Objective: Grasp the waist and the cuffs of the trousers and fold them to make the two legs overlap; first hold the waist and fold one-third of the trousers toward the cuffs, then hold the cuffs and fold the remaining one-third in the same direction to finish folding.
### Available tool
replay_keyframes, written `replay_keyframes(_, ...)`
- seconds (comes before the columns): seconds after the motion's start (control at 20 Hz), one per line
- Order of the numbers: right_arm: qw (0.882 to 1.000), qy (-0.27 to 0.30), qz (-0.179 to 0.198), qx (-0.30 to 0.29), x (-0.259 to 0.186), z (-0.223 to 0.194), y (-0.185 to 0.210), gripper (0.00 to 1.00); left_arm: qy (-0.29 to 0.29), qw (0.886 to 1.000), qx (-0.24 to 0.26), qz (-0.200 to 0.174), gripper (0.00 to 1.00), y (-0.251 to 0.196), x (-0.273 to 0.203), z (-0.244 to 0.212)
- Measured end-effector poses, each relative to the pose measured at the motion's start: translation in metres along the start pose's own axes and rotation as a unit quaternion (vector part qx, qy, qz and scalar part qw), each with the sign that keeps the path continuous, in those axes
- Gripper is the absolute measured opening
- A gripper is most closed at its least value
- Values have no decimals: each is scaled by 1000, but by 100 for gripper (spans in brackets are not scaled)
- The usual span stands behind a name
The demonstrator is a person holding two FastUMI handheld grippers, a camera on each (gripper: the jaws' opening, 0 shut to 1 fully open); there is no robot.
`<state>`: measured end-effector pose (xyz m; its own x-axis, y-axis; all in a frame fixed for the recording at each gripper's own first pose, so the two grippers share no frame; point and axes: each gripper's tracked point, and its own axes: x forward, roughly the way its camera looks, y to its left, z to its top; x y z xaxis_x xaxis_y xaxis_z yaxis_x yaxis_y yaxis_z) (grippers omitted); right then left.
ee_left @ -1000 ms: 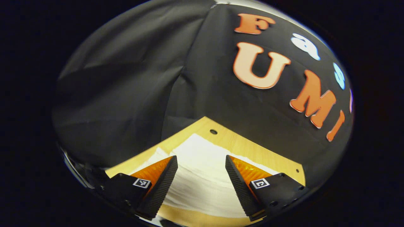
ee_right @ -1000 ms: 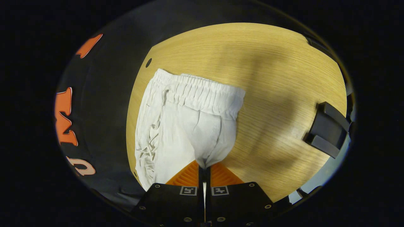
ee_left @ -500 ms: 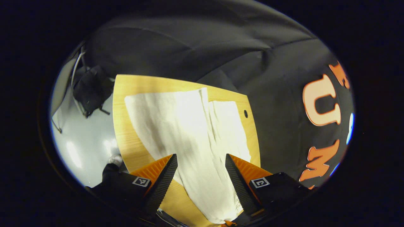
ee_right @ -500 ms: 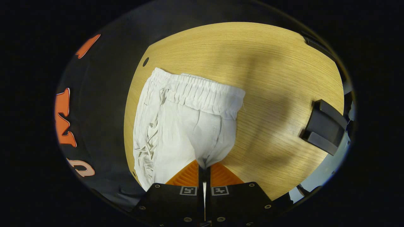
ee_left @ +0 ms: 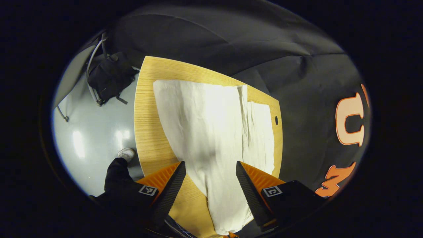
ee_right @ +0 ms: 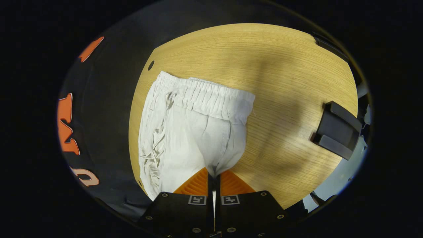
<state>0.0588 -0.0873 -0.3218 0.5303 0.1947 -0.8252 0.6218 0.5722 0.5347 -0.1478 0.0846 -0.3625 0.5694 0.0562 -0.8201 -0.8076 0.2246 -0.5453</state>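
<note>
White cotton trousers lie along the pale wooden bench — elastic waist near its far edge. The right gripper is clenched on the fabric; the left gripper hovers above, fingers spread.

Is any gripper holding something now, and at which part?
The right gripper pinches the trousers at the crotch. The left gripper is open, holding nothing.

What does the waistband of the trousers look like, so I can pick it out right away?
On the wooden table lie white trousers, pinched by the right gripper. Their far end from that gripper is the waistband: a gathered, ribbed elastic strip across the full width, unlike the smoother cloth below it.
</note>
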Motion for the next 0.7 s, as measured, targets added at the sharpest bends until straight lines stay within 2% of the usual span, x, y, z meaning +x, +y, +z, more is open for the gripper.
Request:
replay_keyframes(0.25,1000,2,3,11,0,1,0,2,0,1000,-1,15,100,5,12,3)
replay_keyframes(0.55,1000,1,5,15,-1,0,0,2,9,1000,-11,3,100,-4,25,7)
replay_keyframes(0.7,1000,1,6,17,-1,0,0,2,21,1000,-14,6,85,-3,33,7)
